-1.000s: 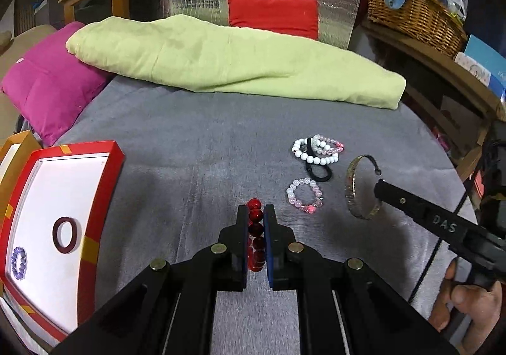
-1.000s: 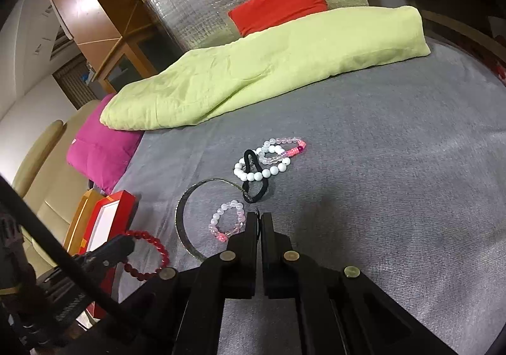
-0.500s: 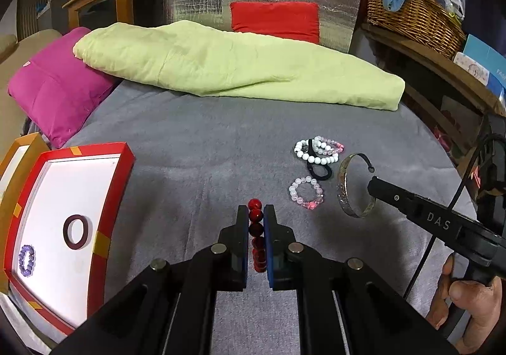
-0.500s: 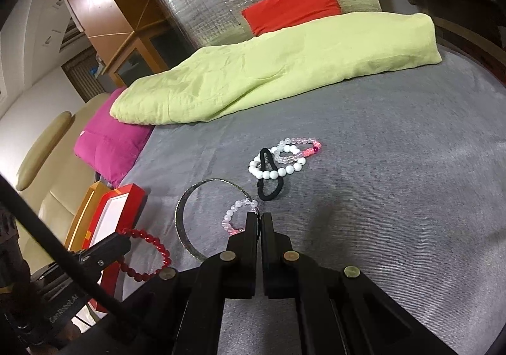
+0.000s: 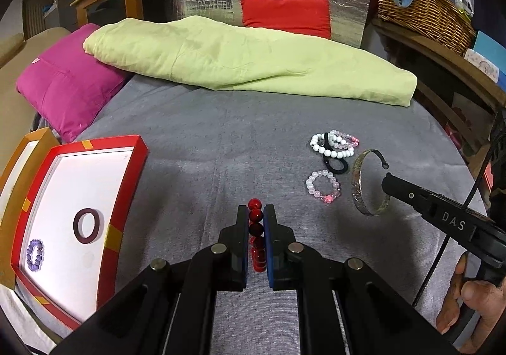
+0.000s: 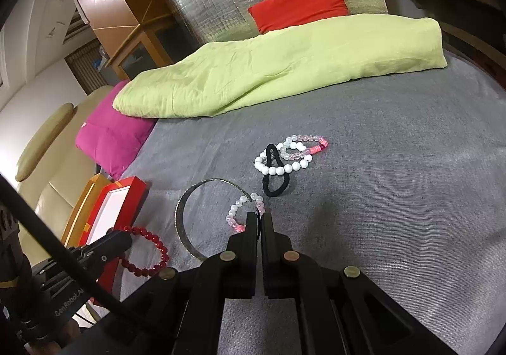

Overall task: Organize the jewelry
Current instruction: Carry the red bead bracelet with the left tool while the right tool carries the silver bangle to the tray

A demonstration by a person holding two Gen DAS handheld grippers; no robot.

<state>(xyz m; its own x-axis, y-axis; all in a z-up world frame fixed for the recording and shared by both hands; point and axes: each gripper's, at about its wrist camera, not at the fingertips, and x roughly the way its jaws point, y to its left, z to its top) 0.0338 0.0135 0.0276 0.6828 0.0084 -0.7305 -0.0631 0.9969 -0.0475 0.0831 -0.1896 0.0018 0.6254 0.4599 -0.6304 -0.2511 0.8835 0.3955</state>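
My left gripper (image 5: 255, 211) is shut on a red bead bracelet (image 5: 256, 228), held above the grey bedspread; the bracelet also shows in the right wrist view (image 6: 145, 250). A red-rimmed white tray (image 5: 126, 196) lies to the left, holding a dark ring (image 5: 88, 225) and a purple bead bracelet (image 5: 34, 255). My right gripper (image 6: 260, 217) is shut and empty, its tips over a small pink bead bracelet (image 6: 242, 211). On the bed lie a metal bangle (image 5: 360, 187), a white bead bracelet (image 5: 332, 151), a black hair tie (image 5: 335, 165) and a pale pink bracelet (image 5: 344, 140).
A folded lime-green blanket (image 5: 246, 60) lies across the far side of the bed. A magenta pillow (image 5: 66, 89) is at the left and a red cushion (image 5: 286, 16) is against a silver panel. A wicker basket (image 5: 420, 13) stands on a shelf at right.
My left gripper has pulled back a little toward the tray side with the red bracelet. My right gripper has moved forward over the small pink bracelet, staying shut.
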